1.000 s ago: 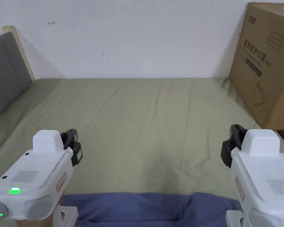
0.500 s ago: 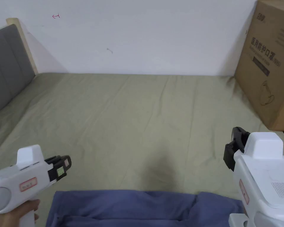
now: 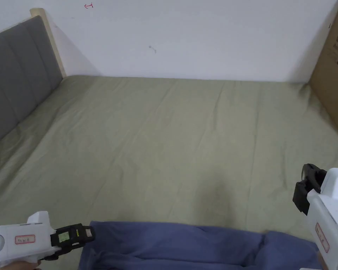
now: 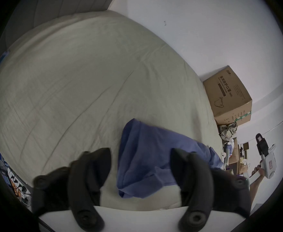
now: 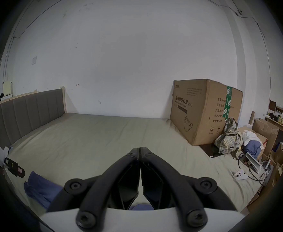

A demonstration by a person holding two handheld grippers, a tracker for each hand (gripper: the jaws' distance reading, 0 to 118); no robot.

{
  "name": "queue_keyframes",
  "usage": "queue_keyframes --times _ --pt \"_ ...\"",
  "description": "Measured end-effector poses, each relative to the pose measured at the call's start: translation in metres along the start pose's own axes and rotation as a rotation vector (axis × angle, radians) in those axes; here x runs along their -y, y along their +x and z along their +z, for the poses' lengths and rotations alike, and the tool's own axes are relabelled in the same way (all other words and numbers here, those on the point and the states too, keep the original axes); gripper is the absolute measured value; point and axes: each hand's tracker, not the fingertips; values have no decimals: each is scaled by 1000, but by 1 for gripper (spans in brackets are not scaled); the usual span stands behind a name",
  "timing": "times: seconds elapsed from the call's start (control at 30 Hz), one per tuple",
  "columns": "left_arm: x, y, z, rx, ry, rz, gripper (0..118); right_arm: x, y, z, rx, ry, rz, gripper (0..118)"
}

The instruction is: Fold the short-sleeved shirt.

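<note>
Left gripper view shows my left gripper [image 4: 140,160] with jaws apart just beside the blue shirt [image 4: 154,153], which lies bunched at the bed's [image 3: 171,140] near edge. My right gripper [image 5: 140,149] is closed on nothing, above the shirt's other end.

The bottom edge of the head view is cutting off the near part of the shirt [image 3: 186,246], so its sleeves and hem are staying out of sight. The right gripper [image 3: 303,188] is running off the right and bottom edges there, and its jaw tips are facing away. The right edge is slicing the box [image 3: 335,70]. In the right gripper view the jaws are covering most of the shirt [image 5: 40,190]. In the left gripper view the left gripper [image 4: 140,168] is looking blurred
</note>
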Motion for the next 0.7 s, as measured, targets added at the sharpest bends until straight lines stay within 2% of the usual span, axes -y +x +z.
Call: queue_keyframes --times 0.07,0.23,0.37,0.43,0.47,0.53,0.63,0.7 --pt "1 -2 -9 10 -13 0 84 2 -4 -2 -4 -18 -3 0" --pt "3 -9 -40 12 -72 -6 81 4 -9 -6 -14 -50 -6 0" --pt "15 0 -53 -46 -77 -51 35 8 0 -10 -16 -69 -14 0" --pt "19 5 -57 -24 -68 -71 24 11 6 -12 -17 -71 -24 0" --pt "18 -9 -66 -37 -73 -73 16 11 7 -12 -14 -71 -24 0" --pt "17 -6 -64 -34 -64 -74 8 12 11 -13 -8 -74 -22 0" --pt "16 12 -52 -98 -3 -192 6 10 17 -11 -7 -71 -26 0" --pt "11 18 -35 -103 38 -198 5 7 21 -12 -5 -63 -24 0"
